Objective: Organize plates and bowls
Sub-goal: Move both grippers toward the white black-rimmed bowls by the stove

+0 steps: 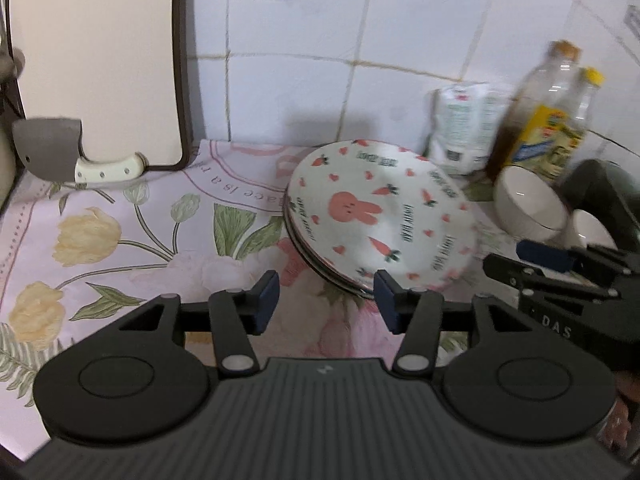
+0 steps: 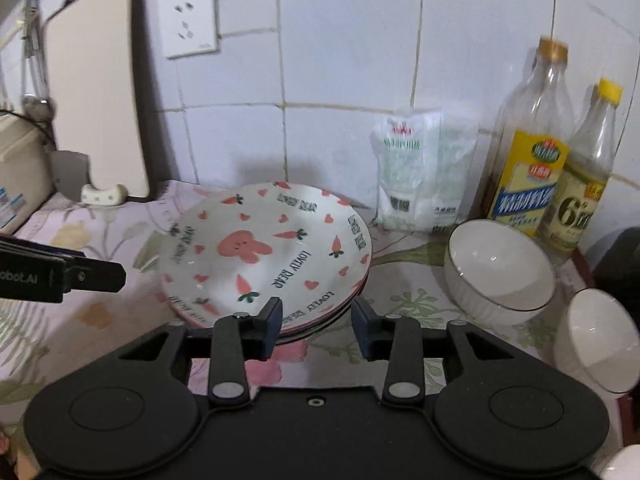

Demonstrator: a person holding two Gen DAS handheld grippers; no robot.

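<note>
A stack of white plates with a pink rabbit and carrot print (image 1: 380, 216) (image 2: 268, 252) sits on the flowered cloth. My left gripper (image 1: 327, 300) is open and empty, just in front of the stack's near left edge. My right gripper (image 2: 318, 326) is open and empty, its fingers at the stack's near right rim; it also shows in the left wrist view (image 1: 560, 268). Two white bowls (image 2: 500, 272) (image 2: 600, 340) stand right of the plates; one shows in the left wrist view (image 1: 528, 204).
Two oil and vinegar bottles (image 2: 528, 148) (image 2: 580, 176) and a white bag (image 2: 424, 168) stand against the tiled wall. A cutting board (image 1: 100, 60) leans at the left, with a cleaver (image 1: 52, 152) before it. A dark appliance (image 1: 604, 196) sits at the right.
</note>
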